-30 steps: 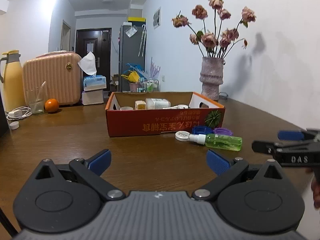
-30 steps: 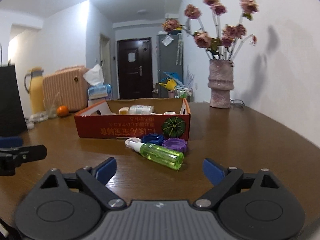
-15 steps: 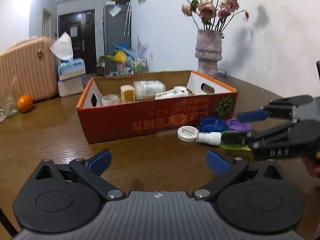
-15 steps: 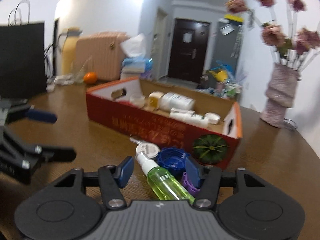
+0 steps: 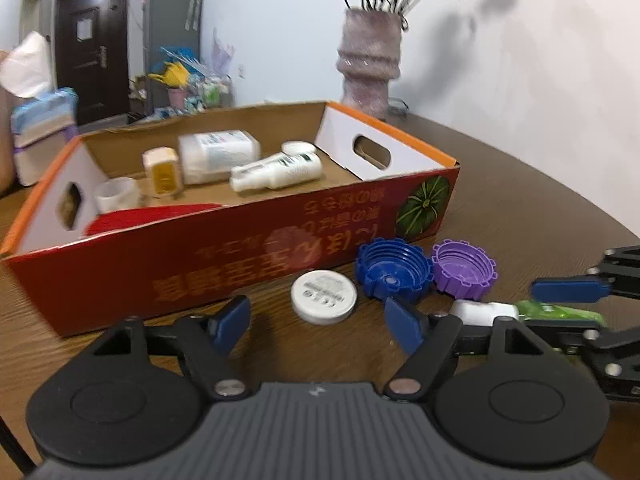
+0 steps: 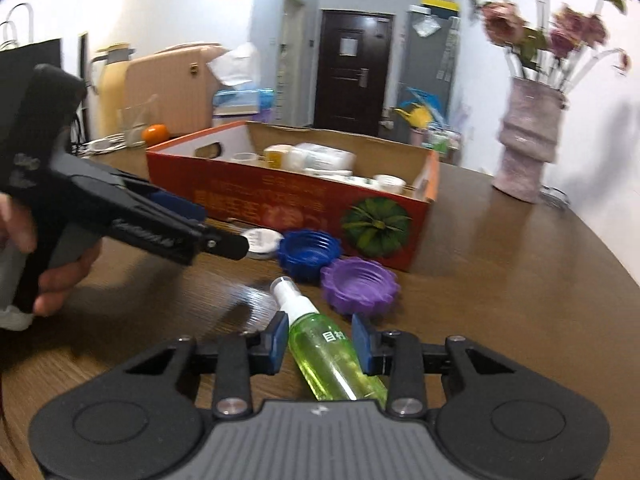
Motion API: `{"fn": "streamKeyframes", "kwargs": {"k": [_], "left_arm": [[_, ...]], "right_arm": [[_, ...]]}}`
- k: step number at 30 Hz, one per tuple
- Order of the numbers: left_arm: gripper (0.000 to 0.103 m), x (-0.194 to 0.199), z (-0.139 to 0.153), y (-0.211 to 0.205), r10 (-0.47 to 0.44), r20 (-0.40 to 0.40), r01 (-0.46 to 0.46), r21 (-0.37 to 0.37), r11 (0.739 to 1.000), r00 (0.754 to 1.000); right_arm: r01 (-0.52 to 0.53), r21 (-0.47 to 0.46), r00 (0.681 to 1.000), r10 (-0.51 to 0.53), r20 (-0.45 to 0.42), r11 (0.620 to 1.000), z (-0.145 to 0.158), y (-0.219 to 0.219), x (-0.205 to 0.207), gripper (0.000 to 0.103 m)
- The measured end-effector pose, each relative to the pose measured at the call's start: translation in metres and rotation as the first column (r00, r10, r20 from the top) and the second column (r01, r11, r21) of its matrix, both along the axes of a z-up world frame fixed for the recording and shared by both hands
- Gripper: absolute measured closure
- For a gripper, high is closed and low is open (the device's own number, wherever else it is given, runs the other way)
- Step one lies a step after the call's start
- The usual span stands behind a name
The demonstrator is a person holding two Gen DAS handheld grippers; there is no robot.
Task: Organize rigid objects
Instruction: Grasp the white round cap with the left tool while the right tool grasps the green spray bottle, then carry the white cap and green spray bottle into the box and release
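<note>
A green spray bottle (image 6: 332, 356) with a white cap lies on the brown table, between the fingers of my right gripper (image 6: 320, 340). Its jaws are closing, the pads close to the bottle's sides but not clearly pressing. In the left wrist view the same bottle (image 5: 560, 312) lies between the right gripper's fingers (image 5: 568, 289). My left gripper (image 5: 318, 320) is closing too, with a white round tin (image 5: 324, 297) just ahead between its fingertips. A blue cap (image 5: 394, 270) and a purple cap (image 5: 464, 268) lie beside the red cardboard box (image 5: 240, 256).
The box (image 6: 280, 204) holds white bottles, a small yellow box, a white cup and something red. A vase of flowers (image 6: 528, 144) stands at the back right. An orange (image 6: 155, 134), a suitcase and a tissue pack sit far left. A hand (image 6: 60, 276) holds the left gripper (image 6: 208, 226).
Both grippers moved forward and down toward the loose items. The right jaws narrowed around the green bottle. The left gripper came up to the white tin and its jaws narrowed.
</note>
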State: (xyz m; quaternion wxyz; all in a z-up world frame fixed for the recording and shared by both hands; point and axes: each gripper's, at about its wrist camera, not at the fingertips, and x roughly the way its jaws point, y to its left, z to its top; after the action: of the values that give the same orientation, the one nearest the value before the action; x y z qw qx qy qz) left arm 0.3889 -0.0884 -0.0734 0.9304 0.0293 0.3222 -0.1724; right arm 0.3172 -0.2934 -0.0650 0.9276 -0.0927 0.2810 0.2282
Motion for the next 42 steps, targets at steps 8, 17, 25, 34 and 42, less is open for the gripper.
{"fn": "streamKeyframes", "kwargs": {"k": [8, 17, 25, 34, 42], "left_arm": [[0.050, 0.016, -0.009, -0.014, -0.017, 0.004, 0.017, 0.050, 0.999, 1.000], [0.063, -0.009, -0.002, -0.014, 0.012, 0.004, -0.012, 0.041, 0.999, 1.000], [0.063, -0.086, 0.024, 0.016, 0.069, 0.032, -0.067, -0.052, 0.996, 0.997], [0.063, -0.171, 0.056, 0.041, 0.126, 0.120, -0.111, -0.125, 0.986, 0.985], [0.063, -0.195, 0.067, 0.057, 0.139, 0.161, -0.114, -0.156, 0.981, 0.977]], "right_arm": [[0.054, -0.024, 0.998, -0.054, -0.014, 0.998, -0.009, -0.017, 0.002, 0.067], [0.138, 0.019, 0.989, -0.137, -0.058, 0.990, -0.016, -0.028, -0.010, 0.073], [0.202, 0.125, 0.977, -0.191, -0.092, 0.971, -0.015, -0.026, -0.044, 0.073], [0.157, 0.159, 0.988, -0.153, -0.038, 0.975, 0.008, 0.005, -0.093, 0.073], [0.151, 0.176, 0.987, -0.159, 0.036, 0.973, 0.038, 0.009, -0.117, 0.073]]}}
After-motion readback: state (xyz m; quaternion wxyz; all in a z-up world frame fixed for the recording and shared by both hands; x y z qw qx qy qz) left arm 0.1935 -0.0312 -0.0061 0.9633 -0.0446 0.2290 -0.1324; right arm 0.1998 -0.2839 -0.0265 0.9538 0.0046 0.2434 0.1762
